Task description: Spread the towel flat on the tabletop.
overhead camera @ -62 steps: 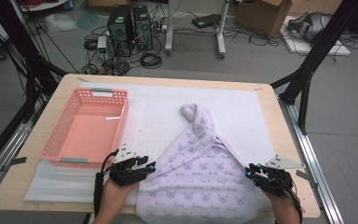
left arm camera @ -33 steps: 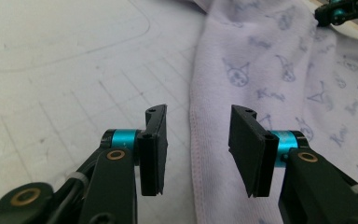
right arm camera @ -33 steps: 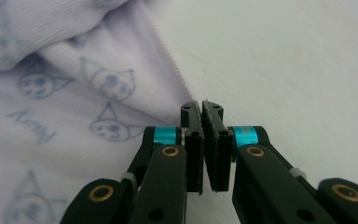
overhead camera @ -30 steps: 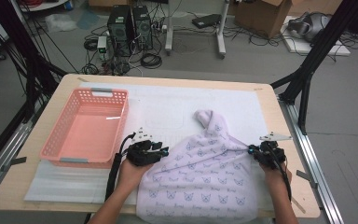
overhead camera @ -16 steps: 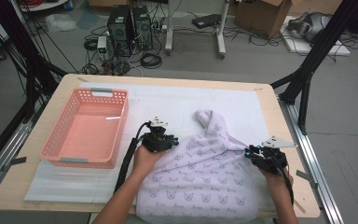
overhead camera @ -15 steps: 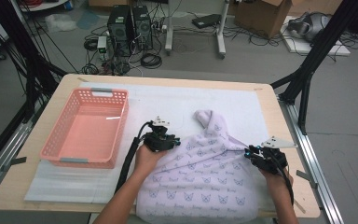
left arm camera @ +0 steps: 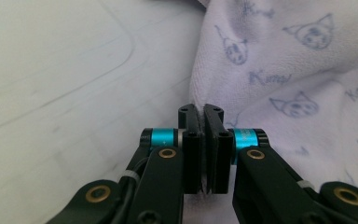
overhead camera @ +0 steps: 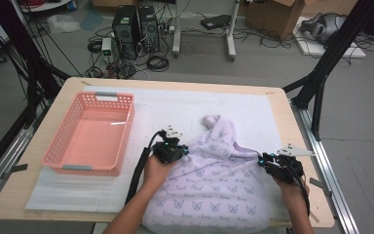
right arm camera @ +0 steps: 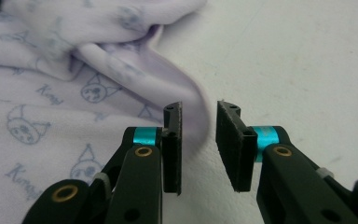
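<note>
I log: soft matt lilac cloth [overhead camera: 214,190] (fleecy), glossy pink plastic basket [overhead camera: 121,141], pale wooden table [overhead camera: 302,195].

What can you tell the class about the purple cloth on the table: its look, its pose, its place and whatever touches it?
The purple cloth is soft, fleecy-looking lilac fabric printed with small cat faces and words. It lies rumpled on the white mat, its top bunched into a knob, its near edge hanging over the table's front. The left tongs are shut on its left edge. The right tongs stand open around a fold of its right edge.
</note>
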